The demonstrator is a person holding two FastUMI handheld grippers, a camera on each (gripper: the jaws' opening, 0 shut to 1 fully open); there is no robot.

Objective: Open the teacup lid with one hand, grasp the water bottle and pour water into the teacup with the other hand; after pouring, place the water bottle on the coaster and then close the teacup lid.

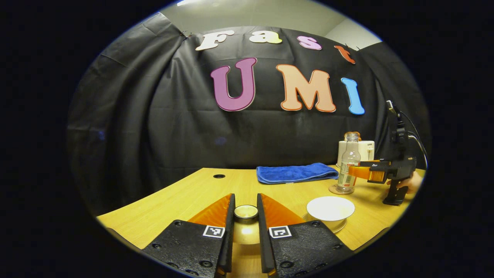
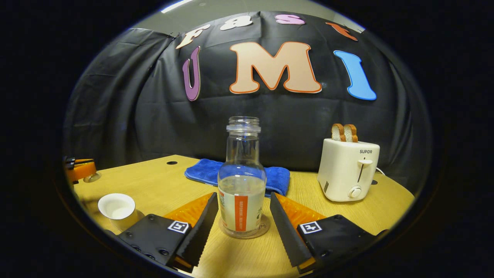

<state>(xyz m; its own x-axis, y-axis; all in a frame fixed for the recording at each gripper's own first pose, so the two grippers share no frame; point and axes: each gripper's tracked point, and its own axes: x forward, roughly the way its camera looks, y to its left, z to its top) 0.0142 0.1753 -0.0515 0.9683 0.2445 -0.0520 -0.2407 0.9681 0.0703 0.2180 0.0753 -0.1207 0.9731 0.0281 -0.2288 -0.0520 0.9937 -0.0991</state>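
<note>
Left gripper pinches teacup lid, raised left of open teacup. Water bottle upright on coaster, right of teacup; right gripper spread wide, fingers flanking, not touching.

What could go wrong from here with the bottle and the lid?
The uncapped water bottle stands on the coaster between the right gripper's open jaws; a sideways withdrawal might tip it. The left gripper holds the lid by its small knob, which might slip before reaching the open teacup.
</note>
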